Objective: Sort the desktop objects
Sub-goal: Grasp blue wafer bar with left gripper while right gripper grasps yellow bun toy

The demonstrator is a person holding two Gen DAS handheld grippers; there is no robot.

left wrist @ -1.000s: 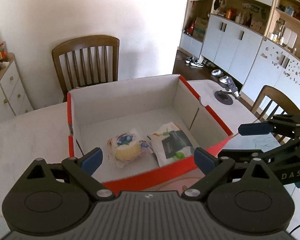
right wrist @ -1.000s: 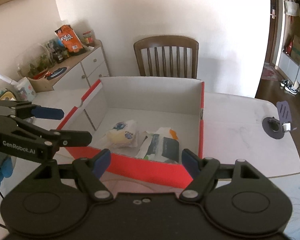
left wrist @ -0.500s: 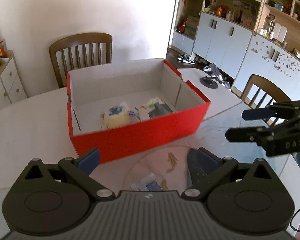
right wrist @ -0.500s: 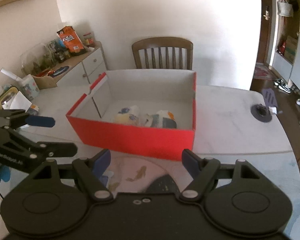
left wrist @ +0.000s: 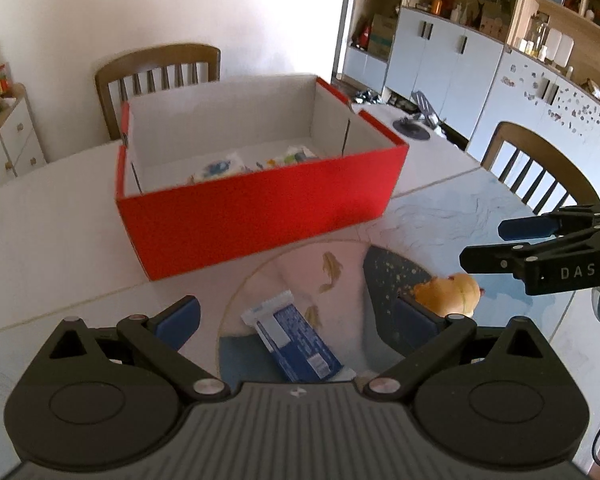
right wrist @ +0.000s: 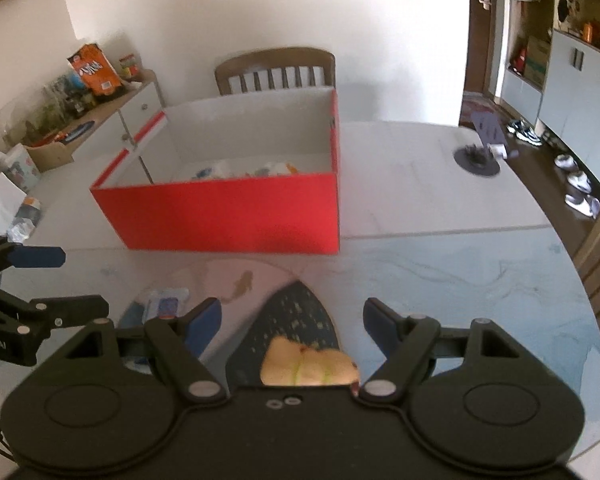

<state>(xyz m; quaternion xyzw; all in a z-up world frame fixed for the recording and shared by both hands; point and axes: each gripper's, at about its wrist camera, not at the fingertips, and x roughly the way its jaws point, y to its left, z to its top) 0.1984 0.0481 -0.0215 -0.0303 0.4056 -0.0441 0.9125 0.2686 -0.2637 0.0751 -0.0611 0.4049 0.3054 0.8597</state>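
— What has moved?

— I have drawn both grippers back from the red box (left wrist: 256,216); two items on the table mat (left wrist: 384,272) have come into view. My left gripper (left wrist: 296,320) hangs spread wide, holding nothing, over a blue packet (left wrist: 296,340). My right gripper (right wrist: 292,320), equally spread and bare, has a yellow bun-like snack (right wrist: 308,364) at six o'clock.

— Which step?

— Next pickup, I judge: lower, close on each, carry to the box at twelve o'clock, where two wrapped snacks (left wrist: 220,168) already lie.
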